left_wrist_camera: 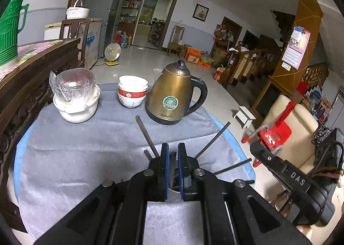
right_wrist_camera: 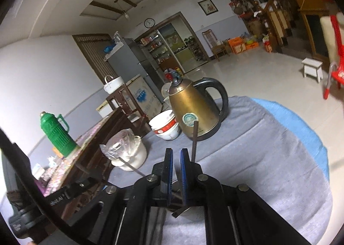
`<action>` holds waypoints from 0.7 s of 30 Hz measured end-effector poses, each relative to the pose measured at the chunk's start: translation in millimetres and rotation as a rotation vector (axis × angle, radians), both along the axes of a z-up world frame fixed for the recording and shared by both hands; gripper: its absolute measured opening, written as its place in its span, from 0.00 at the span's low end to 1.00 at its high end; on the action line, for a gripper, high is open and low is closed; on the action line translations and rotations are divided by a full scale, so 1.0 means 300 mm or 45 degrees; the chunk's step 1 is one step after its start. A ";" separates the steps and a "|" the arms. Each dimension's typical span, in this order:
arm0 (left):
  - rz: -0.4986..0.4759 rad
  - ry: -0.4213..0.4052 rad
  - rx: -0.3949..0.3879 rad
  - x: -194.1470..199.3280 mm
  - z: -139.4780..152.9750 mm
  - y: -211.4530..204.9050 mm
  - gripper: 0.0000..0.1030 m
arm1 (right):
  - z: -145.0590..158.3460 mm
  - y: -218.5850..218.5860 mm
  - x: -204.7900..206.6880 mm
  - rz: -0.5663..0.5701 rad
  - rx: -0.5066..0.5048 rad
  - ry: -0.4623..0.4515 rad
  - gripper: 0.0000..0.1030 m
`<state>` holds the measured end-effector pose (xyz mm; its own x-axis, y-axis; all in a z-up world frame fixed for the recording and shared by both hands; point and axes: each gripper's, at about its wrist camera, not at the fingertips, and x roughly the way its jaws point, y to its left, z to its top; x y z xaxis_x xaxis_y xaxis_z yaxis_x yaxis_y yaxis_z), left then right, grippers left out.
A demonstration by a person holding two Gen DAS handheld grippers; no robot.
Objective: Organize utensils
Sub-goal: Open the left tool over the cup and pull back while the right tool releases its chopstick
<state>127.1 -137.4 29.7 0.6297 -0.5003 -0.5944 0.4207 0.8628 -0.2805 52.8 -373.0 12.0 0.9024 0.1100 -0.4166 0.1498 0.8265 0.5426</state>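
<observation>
left gripper (left_wrist_camera: 173, 150) low over the surface (left_wrist_camera: 86, 148), blue-padded fingers (left_wrist_camera: 165, 159) nearly pressed together with only a thin slot between them. something dark sits in that slot but can't tell if the pads actually pinch it. right gripper (right_wrist_camera: 176, 154) same story: fingers (right_wrist_camera: 168, 159) almost shut, narrow gap, a metal piece visible low between them, contact unclear

landmark = brass kettle (left_wrist_camera: 172, 96), standing upright at the far side of the grey cloth (left_wrist_camera: 75, 159)

utensils: dark chopsticks (left_wrist_camera: 146, 135) fan out on the near side of the kettle, right around the left gripper's fingertips. one stick angles up toward the kettle's base on its left side, another (left_wrist_camera: 212, 139) angles out to the kettle's near right, a third (left_wrist_camera: 234, 166) lies lower and further right near the cloth edge. their lower ends disappear behind the gripper, seemingly into a small white-rimmed holder (left_wrist_camera: 174, 190), mostly hidden. in the right wrist view one stick (right_wrist_camera: 195, 139) stands near upright in front of the kettle, just beside the right finger

other stuff relative to the kettle: stacked red-and-white bowls (left_wrist_camera: 132, 93) just left of it, close but whether touching can't tell. white pot with plastic wrap (left_wrist_camera: 75, 96) further left past the bowls. green thermos (right_wrist_camera: 57, 133) well left of it on a separate wooden sideboard (left_wrist_camera: 32, 69)

the right gripper body (left_wrist_camera: 290, 176) shows in the left wrist view, near right of the kettle, off the cloth edge
</observation>
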 end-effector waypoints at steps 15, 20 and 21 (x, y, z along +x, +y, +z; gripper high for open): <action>0.094 -0.132 0.117 -0.118 0.003 0.249 0.62 | -0.030 -0.108 -0.177 -0.127 0.131 -0.078 0.38; 0.136 -0.017 0.211 -0.107 -0.126 0.344 0.63 | -0.102 -0.139 -0.229 -0.164 0.112 -0.002 0.39; 0.142 0.010 0.223 -0.103 -0.153 0.356 0.63 | -0.116 -0.136 -0.234 -0.161 0.104 0.016 0.39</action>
<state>96.3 -30.7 -16.1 0.6707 -0.3161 -0.6710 0.3179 0.9399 -0.1249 -17.3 -413.8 -22.7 0.9061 0.0298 -0.4220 0.2569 0.7539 0.6047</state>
